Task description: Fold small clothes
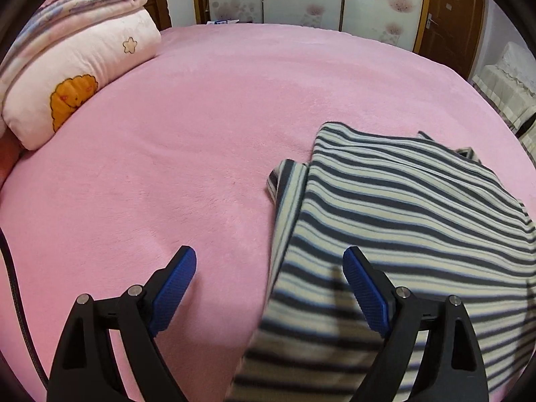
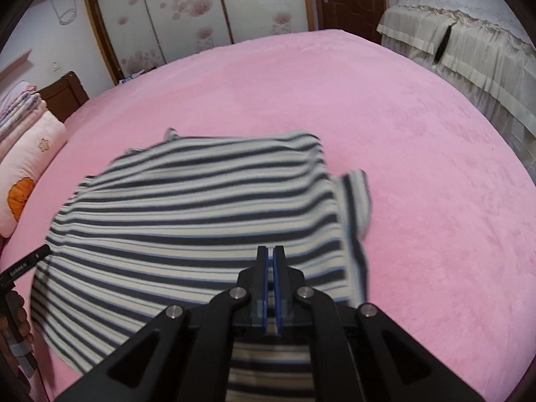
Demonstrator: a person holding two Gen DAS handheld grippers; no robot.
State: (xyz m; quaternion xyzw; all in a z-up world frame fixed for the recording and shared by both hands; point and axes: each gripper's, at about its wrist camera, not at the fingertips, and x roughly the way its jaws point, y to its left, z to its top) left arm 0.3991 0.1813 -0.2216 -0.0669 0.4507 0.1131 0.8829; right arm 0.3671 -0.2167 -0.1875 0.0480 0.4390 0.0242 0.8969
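Observation:
A grey, white and blue striped shirt [image 2: 201,214] lies spread on the pink bed [image 2: 418,167], one short sleeve [image 2: 356,197] sticking out on its right. My right gripper [image 2: 270,254] is shut over the shirt's near hem. Striped cloth rises close under its fingers and stays sharp while the rest is blurred. In the left wrist view the shirt [image 1: 402,207] fills the right side. My left gripper [image 1: 269,261] stands wide open above the shirt's left edge, one blue pad [image 1: 174,288] over bare bed, the other over the stripes. Nothing is between its fingers.
Folded pink quilts and a pillow with an orange cartoon [image 1: 77,77] are stacked at the bed's left end. A cream-covered piece of furniture [image 2: 469,43] stands beyond the right edge. Floral wardrobe doors [image 2: 187,10] and a brown door line the far wall. A hand [image 2: 16,318] shows at far left.

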